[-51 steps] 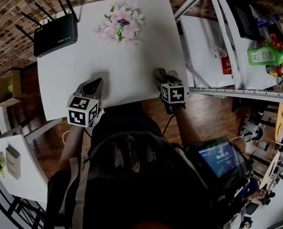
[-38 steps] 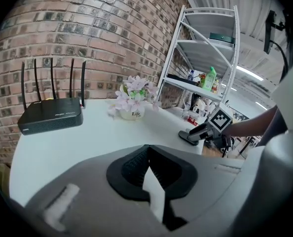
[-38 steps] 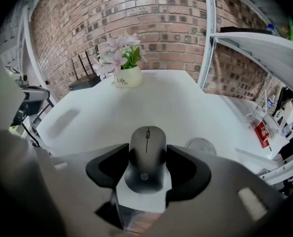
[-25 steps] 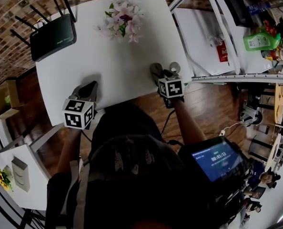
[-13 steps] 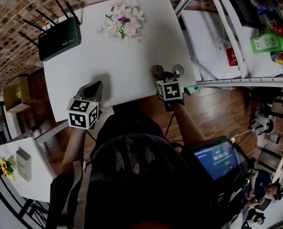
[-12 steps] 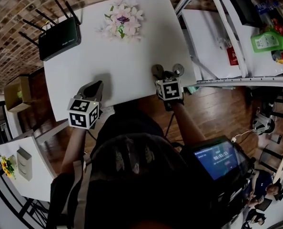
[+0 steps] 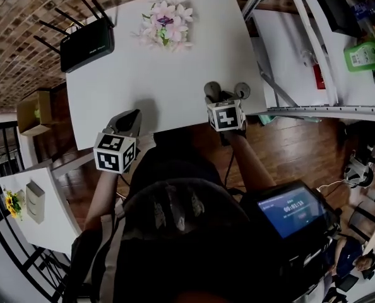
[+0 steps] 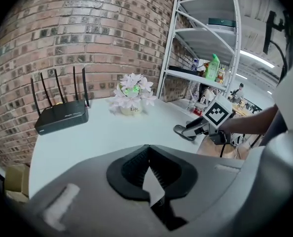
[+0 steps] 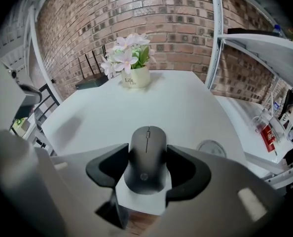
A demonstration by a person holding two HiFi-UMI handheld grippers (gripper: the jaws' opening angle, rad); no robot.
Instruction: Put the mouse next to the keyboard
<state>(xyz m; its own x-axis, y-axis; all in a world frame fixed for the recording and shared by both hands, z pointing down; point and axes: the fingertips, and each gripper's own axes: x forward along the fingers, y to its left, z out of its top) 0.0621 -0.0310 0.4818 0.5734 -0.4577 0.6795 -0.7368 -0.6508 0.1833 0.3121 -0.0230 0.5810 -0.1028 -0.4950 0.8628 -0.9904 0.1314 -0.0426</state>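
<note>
A dark grey mouse (image 9: 146,168) sits between the jaws of my right gripper (image 9: 146,151), which is shut on it just over the front right edge of the white table (image 7: 168,74). In the head view that gripper (image 7: 216,93) is near the table's right corner. My left gripper (image 7: 127,120) rests at the front left edge; its jaws (image 8: 149,157) meet at the tips with nothing between them. From the left gripper view, the right gripper (image 8: 190,131) shows across the table. No keyboard is in any view.
A black router (image 7: 86,46) with antennas stands at the far left of the table and a pot of pale flowers (image 7: 165,24) at the far middle. A small round disc (image 9: 211,147) lies by the right gripper. A metal shelf rack (image 7: 314,49) stands to the right.
The head view has swung a little; both grippers stay at the table's front edge, and the right one still holds the mouse.
</note>
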